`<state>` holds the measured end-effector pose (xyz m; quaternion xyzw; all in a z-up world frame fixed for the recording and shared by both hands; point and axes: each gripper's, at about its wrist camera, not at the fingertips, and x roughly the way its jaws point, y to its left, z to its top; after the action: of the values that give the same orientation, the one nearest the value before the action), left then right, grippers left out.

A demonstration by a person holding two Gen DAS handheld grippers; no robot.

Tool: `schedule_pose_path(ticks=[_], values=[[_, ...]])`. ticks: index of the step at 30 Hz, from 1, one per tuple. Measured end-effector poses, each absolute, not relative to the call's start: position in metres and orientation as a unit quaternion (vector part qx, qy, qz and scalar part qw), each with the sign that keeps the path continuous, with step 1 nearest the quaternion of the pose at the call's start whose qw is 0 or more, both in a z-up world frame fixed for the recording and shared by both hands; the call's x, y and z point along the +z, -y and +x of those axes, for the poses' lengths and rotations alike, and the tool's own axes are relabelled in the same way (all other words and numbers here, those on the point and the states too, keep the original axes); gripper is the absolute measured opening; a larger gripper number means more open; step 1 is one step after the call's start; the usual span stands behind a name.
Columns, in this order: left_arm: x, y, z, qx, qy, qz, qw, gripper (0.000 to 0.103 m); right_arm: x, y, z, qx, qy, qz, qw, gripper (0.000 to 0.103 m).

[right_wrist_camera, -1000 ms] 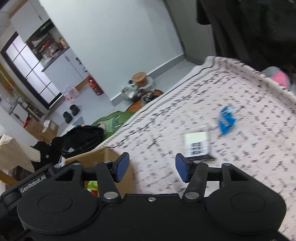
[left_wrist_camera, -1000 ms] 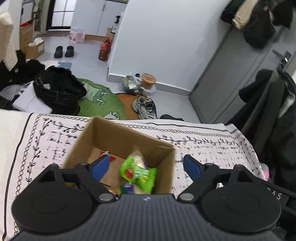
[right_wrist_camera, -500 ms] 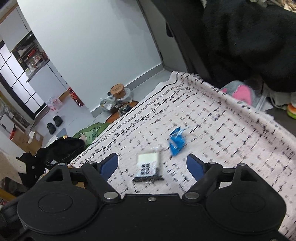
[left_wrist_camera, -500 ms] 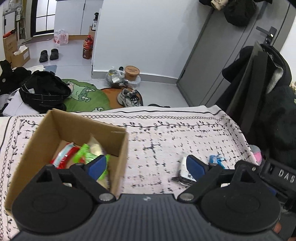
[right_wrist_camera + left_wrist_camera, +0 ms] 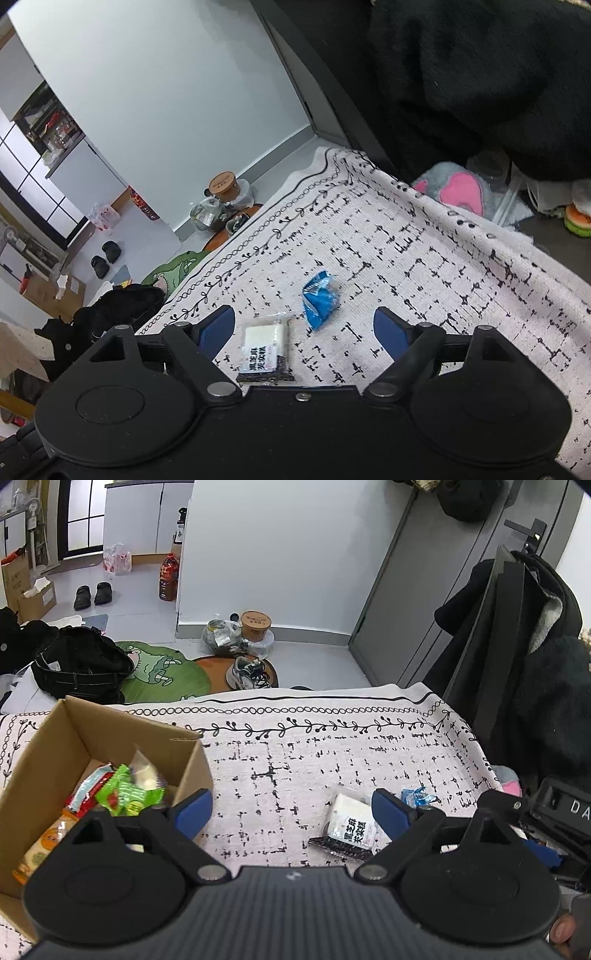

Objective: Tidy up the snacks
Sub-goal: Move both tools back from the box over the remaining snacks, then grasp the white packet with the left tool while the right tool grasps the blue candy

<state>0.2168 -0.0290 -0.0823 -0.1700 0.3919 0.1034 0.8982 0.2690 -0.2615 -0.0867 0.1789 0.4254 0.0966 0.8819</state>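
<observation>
A cardboard box (image 5: 48, 738) stands at the table's left and holds several snack packets, among them a green one (image 5: 127, 795). A white and black snack packet (image 5: 351, 829) lies on the patterned cloth, with a small blue packet (image 5: 417, 796) just right of it. My left gripper (image 5: 291, 814) is open and empty, between the box and the white packet. My right gripper (image 5: 304, 332) is open and empty, hovering over the white packet (image 5: 264, 350) and the blue packet (image 5: 319, 299).
The table wears a white cloth with black marks (image 5: 295, 760). Dark coats (image 5: 535, 672) hang at the right edge. A pink and grey plush thing (image 5: 458, 188) lies beyond the table's right side. Clothes, shoes and bags lie on the floor behind.
My left gripper has swung right, away from over the box, toward the loose packets. My right gripper has moved right and closer over the white and blue packets, and its jaws have widened.
</observation>
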Motion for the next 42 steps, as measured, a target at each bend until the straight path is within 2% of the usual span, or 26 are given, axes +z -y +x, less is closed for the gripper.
schedule_pose_path(ticks=[16, 28, 33, 35, 37, 38, 39, 42], values=[[-0.134, 0.058, 0.25, 0.083, -0.418, -0.167, 0.889, 0.086, -0.14, 0.261, 0.307, 0.108, -0.452, 0.197, 0.863, 0.065], [-0.168, 0.073, 0.286, 0.065, -0.445, -0.154, 0.88, 0.084, -0.167, 0.255, 0.343, 0.109, -0.463, 0.183, 0.86, 0.059], [-0.178, 0.073, 0.296, 0.054, -0.456, -0.172, 0.871, 0.067, -0.173, 0.25, 0.346, 0.116, -0.462, 0.175, 0.862, 0.057], [-0.18, 0.077, 0.296, 0.058, -0.46, -0.159, 0.872, 0.057, -0.173, 0.249, 0.346, 0.121, -0.46, 0.173, 0.862, 0.055], [-0.181, 0.077, 0.296, 0.067, -0.463, -0.152, 0.871, 0.05, -0.174, 0.248, 0.347, 0.126, -0.46, 0.17, 0.862, 0.049], [-0.181, 0.076, 0.296, 0.067, -0.463, -0.156, 0.87, 0.049, -0.175, 0.247, 0.348, 0.127, -0.461, 0.166, 0.862, 0.046], [-0.181, 0.074, 0.296, 0.067, -0.463, -0.159, 0.869, 0.048, -0.175, 0.246, 0.348, 0.129, -0.463, 0.16, 0.863, 0.038], [-0.179, 0.072, 0.294, 0.072, -0.465, -0.161, 0.868, 0.046, -0.175, 0.245, 0.348, 0.131, -0.462, 0.151, 0.864, 0.034]])
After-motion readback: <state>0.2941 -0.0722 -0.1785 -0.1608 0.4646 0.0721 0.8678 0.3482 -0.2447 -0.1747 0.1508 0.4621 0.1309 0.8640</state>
